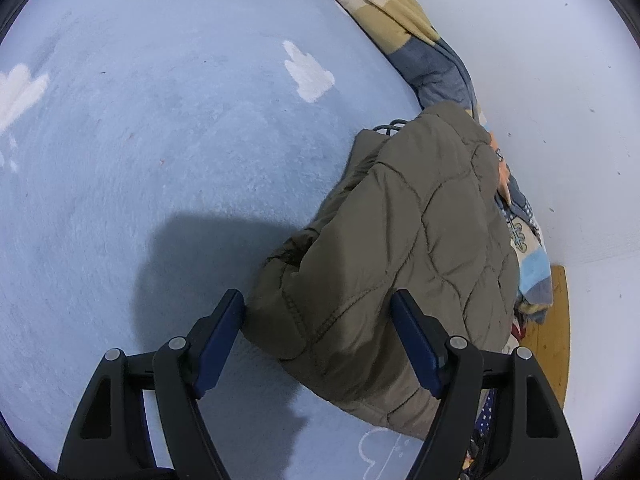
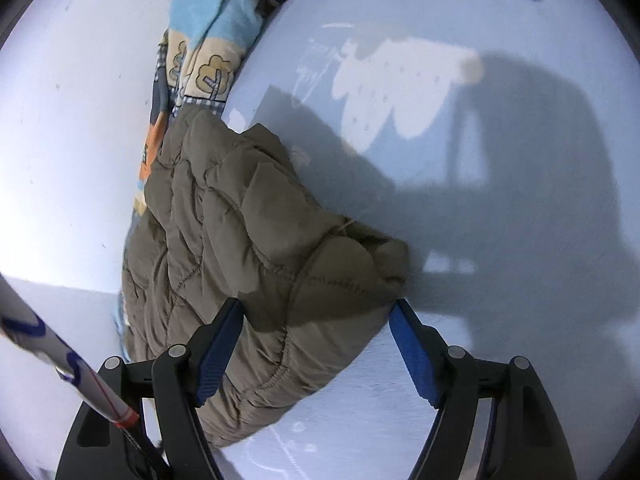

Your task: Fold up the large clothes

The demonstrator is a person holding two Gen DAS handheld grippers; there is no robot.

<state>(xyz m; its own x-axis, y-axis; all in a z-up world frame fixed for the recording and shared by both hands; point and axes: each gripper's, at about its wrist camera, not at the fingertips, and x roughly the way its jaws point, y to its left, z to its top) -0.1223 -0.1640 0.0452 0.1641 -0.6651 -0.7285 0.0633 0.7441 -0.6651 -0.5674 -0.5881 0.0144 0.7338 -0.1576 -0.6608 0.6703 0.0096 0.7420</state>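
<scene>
An olive-green quilted jacket (image 1: 404, 248) lies folded in a thick bundle on a light blue bed sheet (image 1: 160, 152). My left gripper (image 1: 318, 308) is open, its blue-padded fingers (image 1: 224, 328) straddling the bundle's near end just above it. In the right wrist view the same jacket (image 2: 256, 248) lies bundled. My right gripper (image 2: 318, 316) is open, its fingers (image 2: 412, 344) spread on either side of the jacket's near folded corner.
A patterned patchwork quilt (image 1: 404, 20) is bunched along the white wall (image 1: 560, 80), also in the right wrist view (image 2: 208, 40). White cloud prints (image 2: 392, 88) mark the sheet. A wooden bed edge (image 1: 554, 332) shows at right. A white tube (image 2: 60, 360) crosses the lower left.
</scene>
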